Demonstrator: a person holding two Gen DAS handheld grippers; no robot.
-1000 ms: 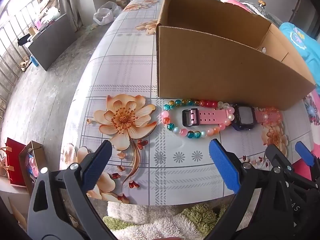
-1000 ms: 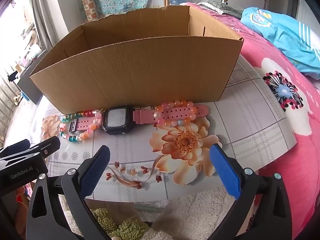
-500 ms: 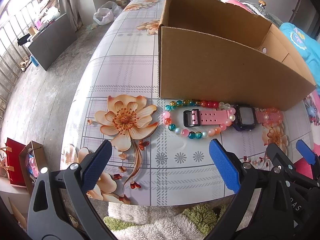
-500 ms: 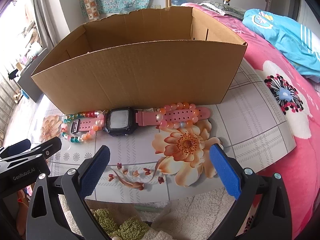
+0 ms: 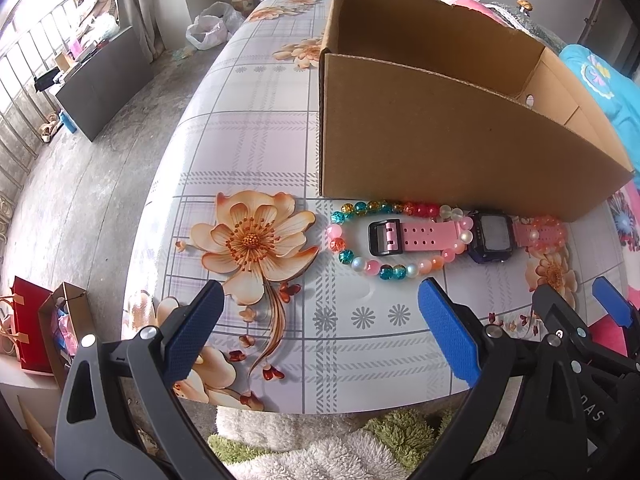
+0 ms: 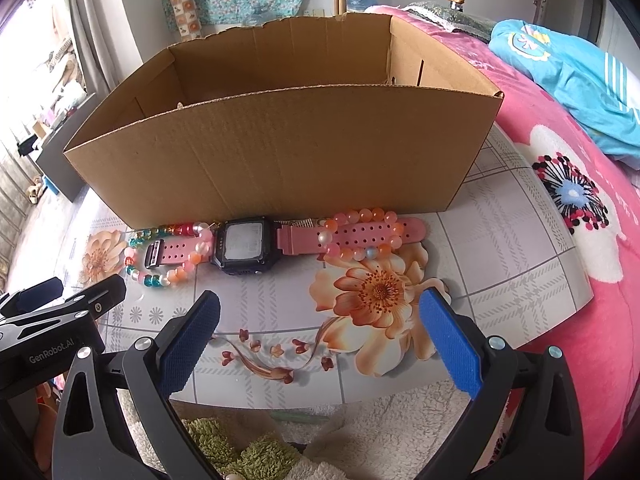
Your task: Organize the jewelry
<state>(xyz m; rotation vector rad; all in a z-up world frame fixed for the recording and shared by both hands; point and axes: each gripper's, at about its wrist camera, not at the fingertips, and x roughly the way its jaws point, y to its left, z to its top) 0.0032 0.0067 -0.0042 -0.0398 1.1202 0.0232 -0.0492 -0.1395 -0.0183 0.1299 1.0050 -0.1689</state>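
A pink-strapped digital watch [image 5: 490,236] [image 6: 242,246] lies flat on the floral table in front of an open cardboard box [image 5: 452,152] [image 6: 280,152]. A multicoloured bead bracelet [image 5: 362,264] [image 6: 154,278] loops around its buckle end. An orange-pink bead bracelet [image 5: 550,224] [image 6: 360,216] loops around the other strap. My left gripper [image 5: 320,332] is open and empty, short of the multicoloured bracelet. My right gripper [image 6: 320,336] is open and empty, short of the watch and the orange bracelet; it also shows at the right in the left wrist view [image 5: 576,304].
The table [image 5: 248,128] has a near edge just under both grippers, with a shaggy rug [image 5: 320,448] below. A pink blanket [image 6: 560,208] lies to the right. Bags [image 5: 40,328] stand on the floor at left.
Both grippers have edged slightly forward toward the jewelry and box. Both stay open and empty; the jewelry has not moved.
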